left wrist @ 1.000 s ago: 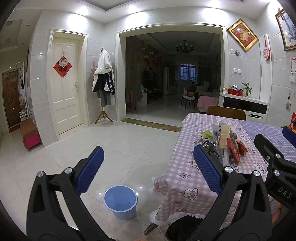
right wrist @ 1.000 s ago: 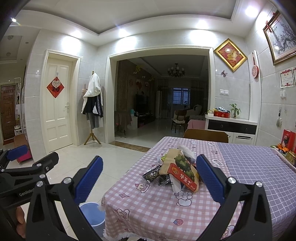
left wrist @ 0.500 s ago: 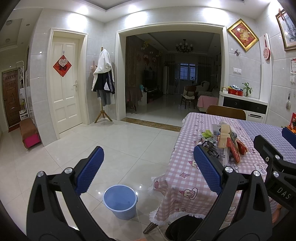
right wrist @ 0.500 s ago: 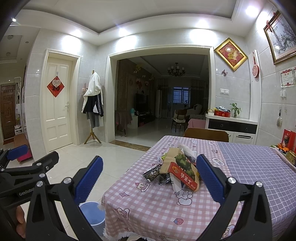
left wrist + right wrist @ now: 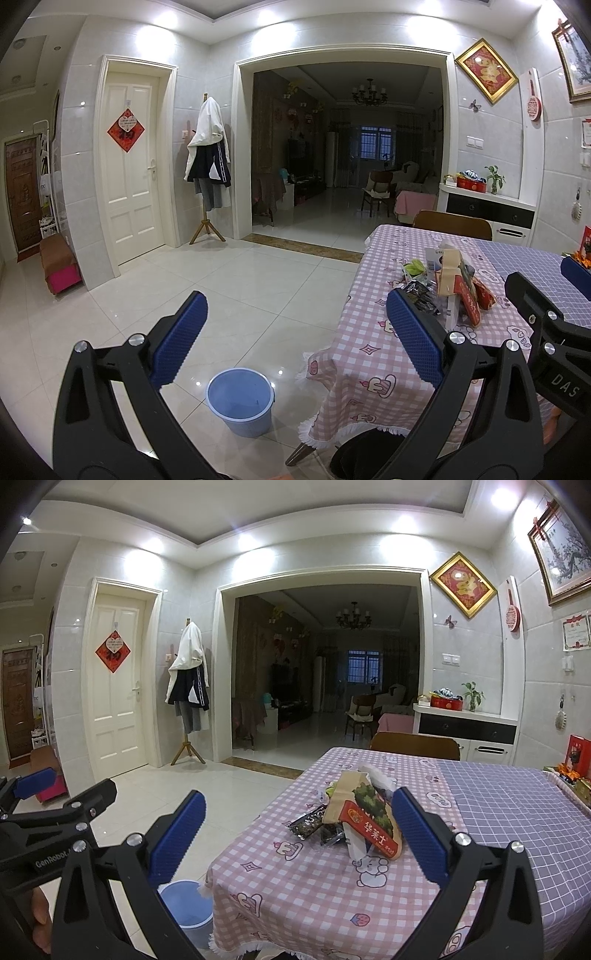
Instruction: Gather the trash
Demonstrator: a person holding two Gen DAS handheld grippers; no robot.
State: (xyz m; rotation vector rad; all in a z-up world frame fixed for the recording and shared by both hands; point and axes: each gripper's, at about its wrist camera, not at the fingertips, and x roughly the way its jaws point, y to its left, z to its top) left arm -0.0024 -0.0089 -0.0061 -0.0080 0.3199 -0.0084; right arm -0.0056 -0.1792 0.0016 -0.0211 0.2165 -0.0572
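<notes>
A pile of trash [image 5: 354, 819] lies on the pink checked tablecloth [image 5: 295, 886]: a brown and red paper bag [image 5: 369, 823], dark wrappers [image 5: 308, 821] and white paper. The pile also shows in the left wrist view [image 5: 447, 288]. A light blue bucket [image 5: 240, 404] stands on the floor by the table's corner; it also shows in the right wrist view [image 5: 186, 912]. My left gripper [image 5: 295, 339] is open and empty, held above the floor left of the table. My right gripper [image 5: 295, 838] is open and empty, held short of the pile.
A wooden chair [image 5: 415, 744] stands at the table's far end. A sideboard [image 5: 465, 727] lines the right wall. A coat stand [image 5: 208, 173] and a white door [image 5: 129, 166] are at the back left. White floor tiles [image 5: 221, 288] stretch left of the table.
</notes>
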